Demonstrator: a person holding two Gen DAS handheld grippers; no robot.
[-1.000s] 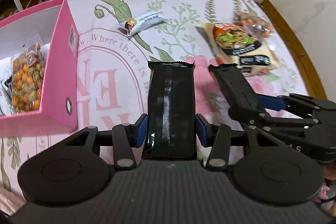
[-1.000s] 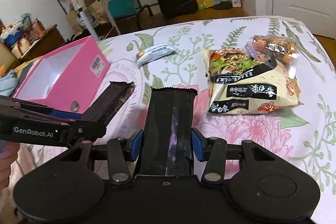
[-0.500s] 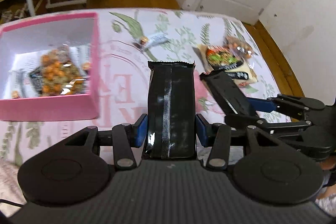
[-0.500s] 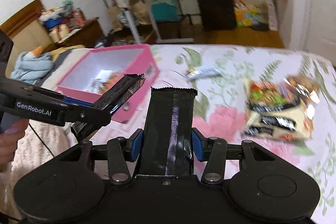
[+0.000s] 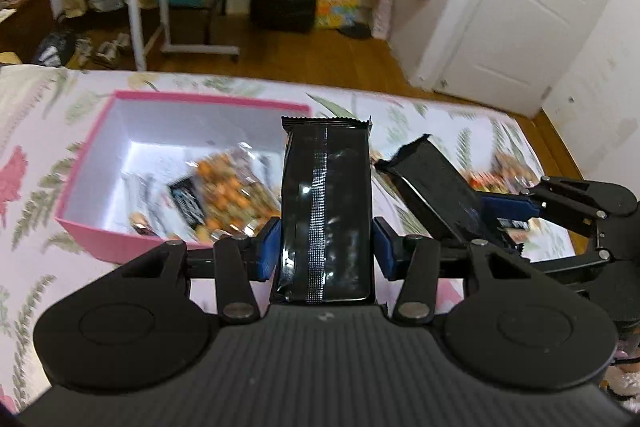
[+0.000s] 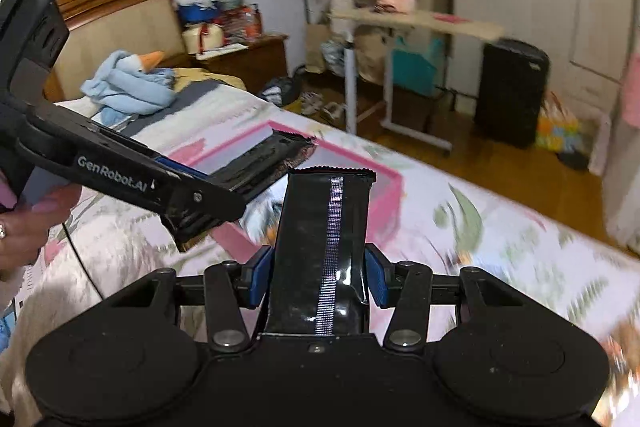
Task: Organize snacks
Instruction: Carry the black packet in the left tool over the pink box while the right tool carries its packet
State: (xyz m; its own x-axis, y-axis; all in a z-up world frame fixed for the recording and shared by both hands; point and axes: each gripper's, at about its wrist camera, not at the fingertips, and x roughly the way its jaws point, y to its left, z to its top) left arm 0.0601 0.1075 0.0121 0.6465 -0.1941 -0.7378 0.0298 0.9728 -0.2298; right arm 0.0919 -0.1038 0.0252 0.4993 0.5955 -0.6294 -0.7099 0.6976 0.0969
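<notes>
The left tongs (image 5: 324,247) are clamped on a black snack packet (image 5: 326,211), their blue pads pressed to its two long sides, with the packet standing out at 12 o'clock over the near right corner of the pink box (image 5: 96,235) on the bed (image 5: 36,131). The right tongs (image 6: 318,277) grip a second black packet (image 6: 326,239) the same way; in the left view it shows at 3 o'clock. Inside the box lie an orange-speckled snack bag (image 5: 236,187) and smaller packets, blurred.
</notes>
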